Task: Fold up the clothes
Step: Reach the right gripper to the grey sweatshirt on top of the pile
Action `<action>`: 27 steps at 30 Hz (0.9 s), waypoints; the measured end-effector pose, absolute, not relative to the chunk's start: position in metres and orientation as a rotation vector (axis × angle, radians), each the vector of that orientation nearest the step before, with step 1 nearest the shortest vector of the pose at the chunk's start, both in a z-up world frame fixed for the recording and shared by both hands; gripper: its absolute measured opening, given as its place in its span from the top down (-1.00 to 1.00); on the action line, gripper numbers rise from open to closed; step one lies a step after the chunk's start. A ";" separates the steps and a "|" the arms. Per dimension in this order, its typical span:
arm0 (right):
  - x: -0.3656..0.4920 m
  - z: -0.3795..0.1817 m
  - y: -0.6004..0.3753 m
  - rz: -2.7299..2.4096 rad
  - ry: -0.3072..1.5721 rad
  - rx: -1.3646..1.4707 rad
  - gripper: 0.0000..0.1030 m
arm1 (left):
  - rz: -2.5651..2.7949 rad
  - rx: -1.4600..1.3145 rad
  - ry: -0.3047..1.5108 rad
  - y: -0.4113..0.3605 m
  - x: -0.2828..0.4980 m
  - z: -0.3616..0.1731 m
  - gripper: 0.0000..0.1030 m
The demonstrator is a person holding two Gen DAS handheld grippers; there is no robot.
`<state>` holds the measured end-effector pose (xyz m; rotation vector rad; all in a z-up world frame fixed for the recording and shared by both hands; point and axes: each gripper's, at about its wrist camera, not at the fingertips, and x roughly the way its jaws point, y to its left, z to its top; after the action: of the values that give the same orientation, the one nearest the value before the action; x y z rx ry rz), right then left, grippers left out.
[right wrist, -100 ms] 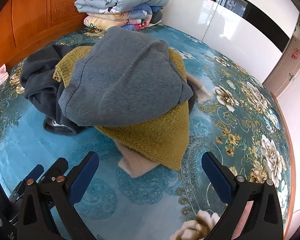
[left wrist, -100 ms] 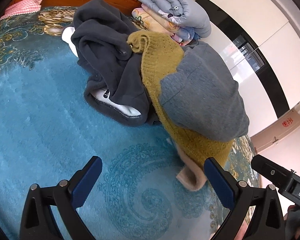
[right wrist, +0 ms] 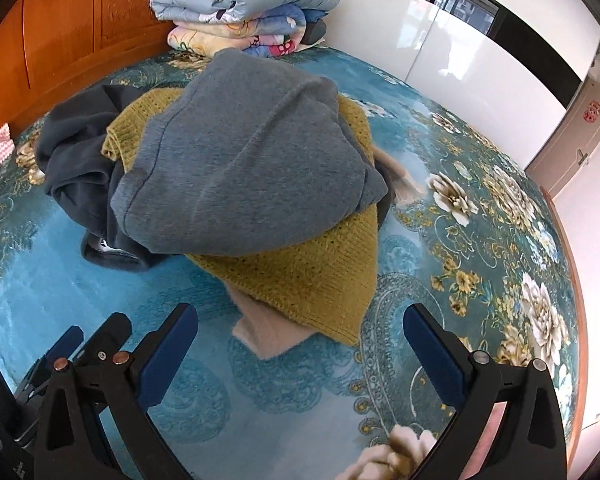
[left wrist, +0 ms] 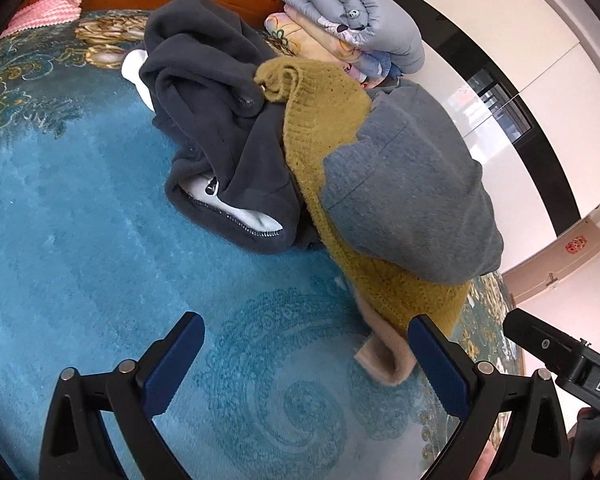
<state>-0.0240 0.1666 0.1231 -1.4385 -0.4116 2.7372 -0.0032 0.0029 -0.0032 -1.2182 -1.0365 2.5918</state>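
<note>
Left gripper [left wrist: 306, 354] and right gripper [right wrist: 300, 346], jaws spread and empty; clothes pile [right wrist: 244, 172] at twelve o'clock on bedspread [right wrist: 480, 264].

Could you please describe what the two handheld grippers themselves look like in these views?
Both look alike. The left gripper and right gripper each have two black, matte plastic arms with triangular cut-outs and silver round pivot pins. Each finger ends in a flat, dark blue pad with a finely ridged edge. In the left view, the other gripper's black body carries white lettering starting "DAS". No cables or sleeves show.
</note>
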 end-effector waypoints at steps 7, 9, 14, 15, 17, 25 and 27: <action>-0.045 0.119 0.161 2.724 -0.469 -1.457 -0.99 | 2.557 -1.234 -1.085 0.010 -0.011 -0.012 -1.00; -0.051 0.117 0.159 2.720 -0.486 -1.462 -0.99 | 2.558 -1.214 -1.072 0.014 -0.015 -0.013 -1.00; -0.061 0.115 0.152 2.720 -0.546 -1.467 -0.99 | 2.520 -1.182 -1.097 0.019 -0.020 -0.016 -1.00; -0.063 0.115 0.150 2.722 -0.558 -1.466 -0.99 | 2.509 -1.176 -1.113 0.018 -0.022 -0.018 -1.00; -0.068 0.117 0.148 2.726 -0.571 -1.480 -0.99 | 2.493 -1.160 -1.143 0.018 -0.025 -0.020 -1.00; -0.110 0.146 0.137 2.778 -0.631 -1.393 -0.99 | 2.473 -1.134 -1.241 0.001 -0.036 -0.023 -1.00; -0.133 0.157 0.127 2.807 -0.612 -1.366 -0.99 | 2.481 -1.133 -1.237 -0.001 -0.037 -0.024 -1.00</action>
<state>-0.1326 0.1273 0.1570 -1.3663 -0.6119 2.8066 -0.0368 -0.0007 -0.0241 -1.1326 -1.2374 2.4812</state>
